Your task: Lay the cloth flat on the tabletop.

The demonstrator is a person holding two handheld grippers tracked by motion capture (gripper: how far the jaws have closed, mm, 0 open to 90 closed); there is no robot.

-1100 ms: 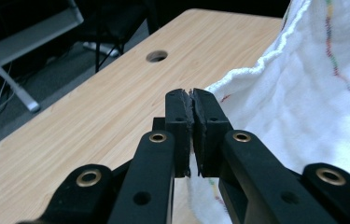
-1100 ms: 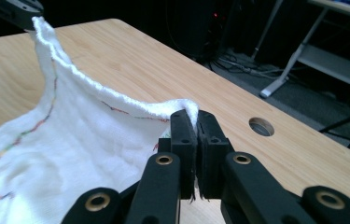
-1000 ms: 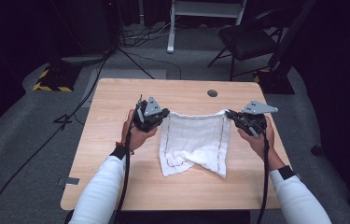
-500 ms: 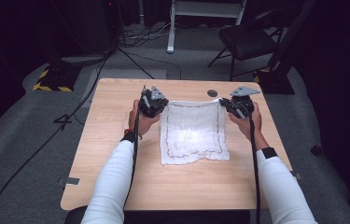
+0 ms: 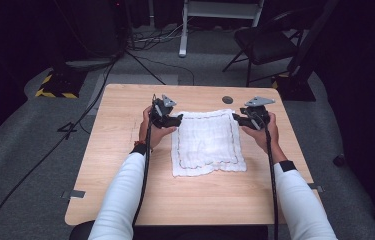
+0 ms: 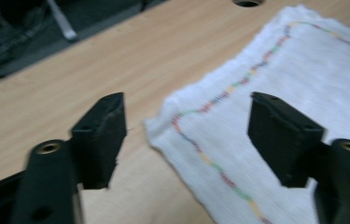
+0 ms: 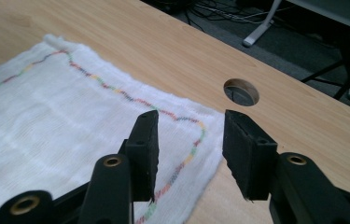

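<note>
2 grippers, left (image 5: pixel 179 119) and right (image 5: pixel 236 119), jaws just spread off cloth (image 5: pixel 206 142) corners; pulling away could snag and rumple it.

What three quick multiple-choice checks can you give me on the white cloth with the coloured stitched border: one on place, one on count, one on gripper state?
1. Where does the white cloth with the multicoloured stitched border lie?
A. flat on the light wooden table
B. draped over the chair
C. on the grey floor

2. How many round holes does the tabletop show?
A. none
B. one
C. three

3. How do the left gripper and right gripper stand?
A. both shut on the cloth
B. one shut, one open
C. both open, nothing pinched

Answers:
1 A, the cloth is spread on the tabletop between the hands.
2 B, a single round hole sits beyond the cloth's far right corner.
3 C, having just been opening, each pair of jaws stands apart above a far corner, pads off the fabric.
</note>
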